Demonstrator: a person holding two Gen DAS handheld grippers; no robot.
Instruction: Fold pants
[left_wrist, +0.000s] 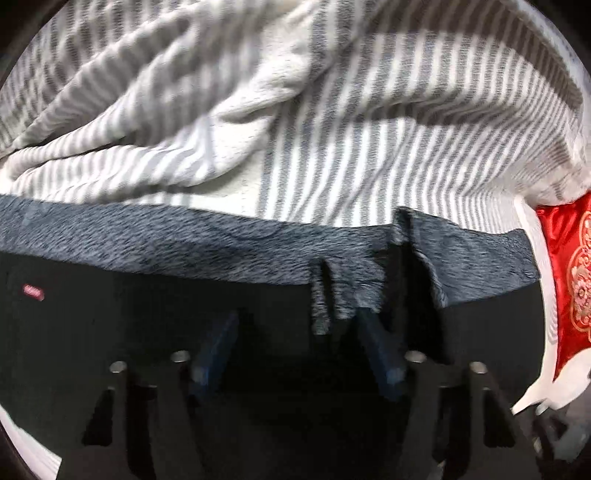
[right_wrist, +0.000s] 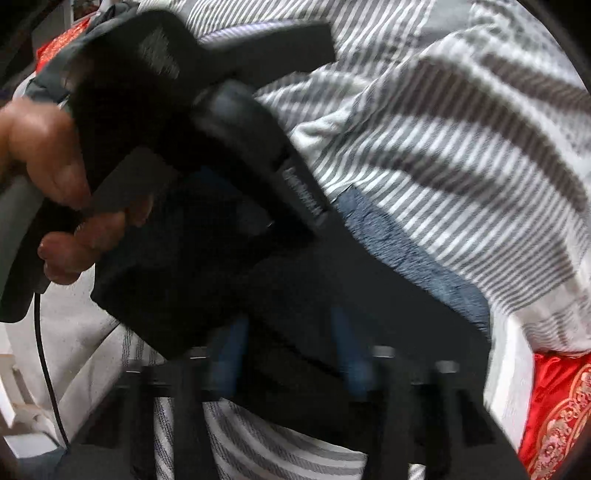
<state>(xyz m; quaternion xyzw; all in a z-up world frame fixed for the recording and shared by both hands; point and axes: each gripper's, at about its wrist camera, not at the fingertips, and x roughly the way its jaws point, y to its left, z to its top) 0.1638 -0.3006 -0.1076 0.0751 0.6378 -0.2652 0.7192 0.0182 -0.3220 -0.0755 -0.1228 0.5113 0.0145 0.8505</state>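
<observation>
Pants (left_wrist: 229, 243) lie on a bed covered by a striped grey-and-white blanket (left_wrist: 369, 147). What shows is dark cloth with a fuzzy blue-grey band along the upper edge (waistband turned out or fleece lining, cannot tell which). A small red label (left_wrist: 33, 293) sits on the dark part at the left.

Progress, as a judgement: early to middle. The edge runs fairly straight across the left wrist view, so the garment seems laid out or already doubled once. No finished compact stack is visible. A fold, then smoothing, probably remain.

Left claw (left_wrist: 299, 339): blue pads partly drawn in, with a bunched tab of the fuzzy edge lying between them, close against the right-hand pad. Blur hides whether the pads press on it, so a firm pinch cannot be confirmed.

Right claw (right_wrist: 291, 354): pads narrowed, dark cloth of the pants (right_wrist: 413, 236) lying between and over them. Whether it is truly clamped I cannot tell (heavy motion blur).

The right wrist view shows the left hand (right_wrist: 55, 162) gripping its tool's handle just above and to the left, with a black cable (right_wrist: 44, 354) hanging from it.

Surroundings: red embroidered cushion (left_wrist: 569, 280) at the bed's right edge, just beside the pants' end. The blanket is heavily rumpled above the pants.

In the way: the two tools crowd each other, the ridged blanket gives an uneven base, and the cable could drag.
</observation>
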